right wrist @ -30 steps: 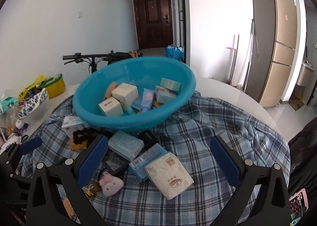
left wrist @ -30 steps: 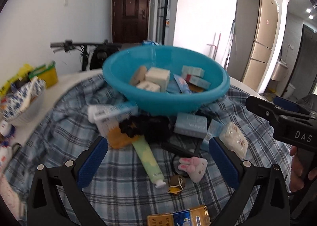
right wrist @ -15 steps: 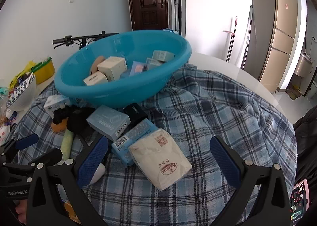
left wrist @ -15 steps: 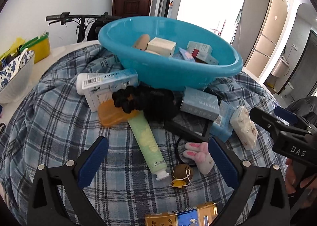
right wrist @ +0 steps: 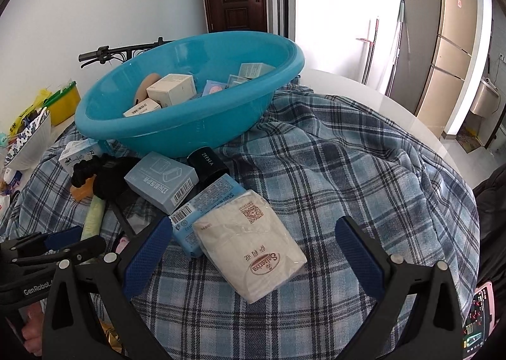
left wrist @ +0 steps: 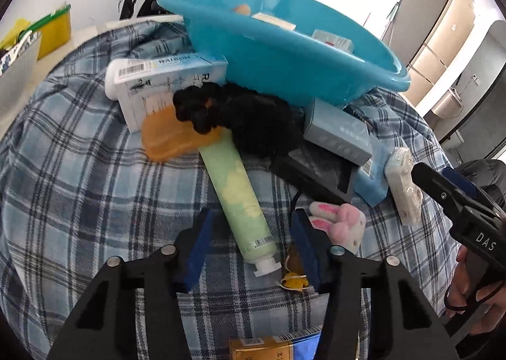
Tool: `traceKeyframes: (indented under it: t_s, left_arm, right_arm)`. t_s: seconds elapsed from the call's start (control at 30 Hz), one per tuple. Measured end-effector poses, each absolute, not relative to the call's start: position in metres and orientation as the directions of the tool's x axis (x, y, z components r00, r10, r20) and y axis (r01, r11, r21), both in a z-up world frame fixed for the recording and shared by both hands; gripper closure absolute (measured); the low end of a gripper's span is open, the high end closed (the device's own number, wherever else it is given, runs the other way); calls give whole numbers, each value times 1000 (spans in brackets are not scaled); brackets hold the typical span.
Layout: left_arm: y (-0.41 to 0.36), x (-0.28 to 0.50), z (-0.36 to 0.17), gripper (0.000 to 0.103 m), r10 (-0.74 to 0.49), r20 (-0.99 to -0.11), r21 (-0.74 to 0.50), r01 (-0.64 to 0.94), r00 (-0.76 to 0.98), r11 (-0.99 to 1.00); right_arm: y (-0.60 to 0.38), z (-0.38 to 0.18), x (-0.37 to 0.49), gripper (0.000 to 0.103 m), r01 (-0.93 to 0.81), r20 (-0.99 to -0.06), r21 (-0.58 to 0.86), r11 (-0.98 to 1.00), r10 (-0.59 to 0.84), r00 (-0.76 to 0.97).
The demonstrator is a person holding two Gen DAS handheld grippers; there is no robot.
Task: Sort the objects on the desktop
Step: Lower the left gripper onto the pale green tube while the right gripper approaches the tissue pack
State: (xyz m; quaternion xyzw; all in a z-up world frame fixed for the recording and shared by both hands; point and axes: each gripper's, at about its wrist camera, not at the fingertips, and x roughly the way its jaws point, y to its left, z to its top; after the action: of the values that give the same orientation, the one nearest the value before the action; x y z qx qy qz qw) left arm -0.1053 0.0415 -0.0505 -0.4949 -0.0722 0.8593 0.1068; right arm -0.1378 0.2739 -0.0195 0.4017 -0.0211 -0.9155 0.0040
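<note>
A blue basin (left wrist: 284, 53) with several small boxes stands at the back of a plaid cloth (left wrist: 79, 202); it also shows in the right wrist view (right wrist: 189, 119). My left gripper (left wrist: 253, 246) is low over a pale green tube (left wrist: 237, 195), its jaws half closed either side of the tube's cap end, not touching it. My right gripper (right wrist: 253, 252) is open above a white tissue pack (right wrist: 249, 246), empty. A pink bunny toy (left wrist: 341, 227) lies right of the left gripper.
Black scrunchies (left wrist: 240, 113), an orange soap (left wrist: 170, 138), a white carton (left wrist: 158, 82), light blue boxes (right wrist: 161, 183) and a black ZEESEA tube (right wrist: 207, 167) crowd the basin's front. A yellow pack (left wrist: 272, 347) lies near. A patterned bowl (right wrist: 28, 142) stands left.
My left gripper dropped toward the green tube and its jaws narrowed around it. My right gripper moved slightly closer over the tissue pack, still wide open.
</note>
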Motion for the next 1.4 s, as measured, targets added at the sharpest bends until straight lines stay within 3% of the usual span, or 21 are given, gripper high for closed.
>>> traceKeyframes:
  t_s: [0.1, 0.17, 0.77, 0.93, 1.0, 1.1, 1.4]
  left_arm:
    - [39, -105, -51, 69, 235, -839, -219, -91, -491, -971]
    - [35, -106, -51, 74, 245, -840, -236, -80, -485, -968]
    - [34, -88, -22, 79, 217, -801, -186, -113, -557, -976]
    - [34, -82, -10, 79, 213, -780, -170, -129, -588, -977]
    - [33, -81, -7, 79, 217, -774, -173, -132, -594, -976]
    - [32, -79, -2, 79, 219, -766, -173, -135, -605, -976]
    - [29, -74, 11, 80, 219, -743, -166, -143, -633, -976]
  right_arm:
    - [273, -20, -138, 1, -11, -739, 36, -999, -20, -674]
    - [273, -21, -139, 1, -10, -740, 36, -999, -20, -673]
    - [273, -28, -142, 1, 34, -746, 50, -998, -60, -663]
    - [270, -39, -145, 14, 54, -770, 45, -998, -69, -635]
    - [269, -44, -147, 28, 59, -781, 37, -998, -65, -621]
    - [271, -48, -149, 37, 57, -781, 63, -996, -85, -619]
    - [280, -41, -143, 51, 12, -760, 105, -994, -88, -644]
